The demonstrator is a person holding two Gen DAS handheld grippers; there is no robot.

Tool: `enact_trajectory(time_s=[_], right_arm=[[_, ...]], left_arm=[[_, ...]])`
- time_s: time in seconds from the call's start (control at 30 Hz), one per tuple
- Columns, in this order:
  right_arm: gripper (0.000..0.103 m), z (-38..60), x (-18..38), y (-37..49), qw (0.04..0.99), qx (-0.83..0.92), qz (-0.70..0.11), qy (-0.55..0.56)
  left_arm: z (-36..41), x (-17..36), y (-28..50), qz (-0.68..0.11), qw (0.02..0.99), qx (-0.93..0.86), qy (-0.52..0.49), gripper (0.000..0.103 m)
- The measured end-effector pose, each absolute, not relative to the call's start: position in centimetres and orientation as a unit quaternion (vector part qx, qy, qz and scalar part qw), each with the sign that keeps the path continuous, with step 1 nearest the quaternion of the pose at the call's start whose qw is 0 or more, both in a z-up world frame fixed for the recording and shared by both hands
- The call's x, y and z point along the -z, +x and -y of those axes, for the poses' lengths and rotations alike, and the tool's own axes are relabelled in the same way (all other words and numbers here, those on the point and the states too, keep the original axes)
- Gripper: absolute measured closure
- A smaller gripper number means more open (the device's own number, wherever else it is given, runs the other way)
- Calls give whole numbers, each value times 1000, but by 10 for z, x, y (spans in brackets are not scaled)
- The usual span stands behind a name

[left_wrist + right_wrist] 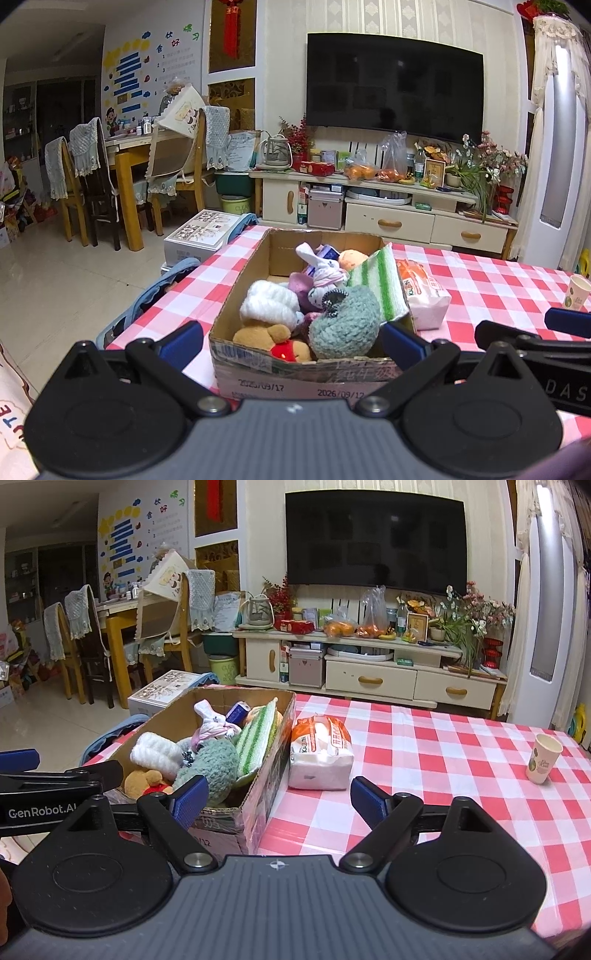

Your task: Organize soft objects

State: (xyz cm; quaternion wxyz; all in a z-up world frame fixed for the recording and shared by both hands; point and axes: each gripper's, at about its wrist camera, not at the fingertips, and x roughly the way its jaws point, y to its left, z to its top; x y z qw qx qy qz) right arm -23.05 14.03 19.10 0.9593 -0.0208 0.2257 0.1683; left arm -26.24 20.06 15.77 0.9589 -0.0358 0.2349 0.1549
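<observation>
The tissue pack (pixel 320 755), the one soft thing outside the cardboard box (pixel 271 760), lies on the checked surface (pixel 443 760) just beyond the right gripper (pixel 279 799), whose fingers (pixel 364 803) are spread and empty, while the left gripper (pixel 291 341), likewise spread, faces the box.

Dark wall television (pixel 394 82), cream cabinet (pixel 384 218), wooden dining chairs (pixel 74 184), tiled floor (pixel 55 288)

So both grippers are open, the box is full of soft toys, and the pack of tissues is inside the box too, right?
Not quite. The pack of tissues lies outside the box, on the checked tablecloth beside its right wall, as the right wrist view shows. The rest holds: both grippers are open and soft toys fill the box.
</observation>
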Motion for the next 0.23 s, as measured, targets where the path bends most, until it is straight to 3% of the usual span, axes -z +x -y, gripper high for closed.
enact_trajectory(time_s=[0.23], right_arm=[[0, -119, -180, -225, 965, -146, -219, 5]], left_arm=[[-186, -155, -253, -239, 960, -144, -29, 1]])
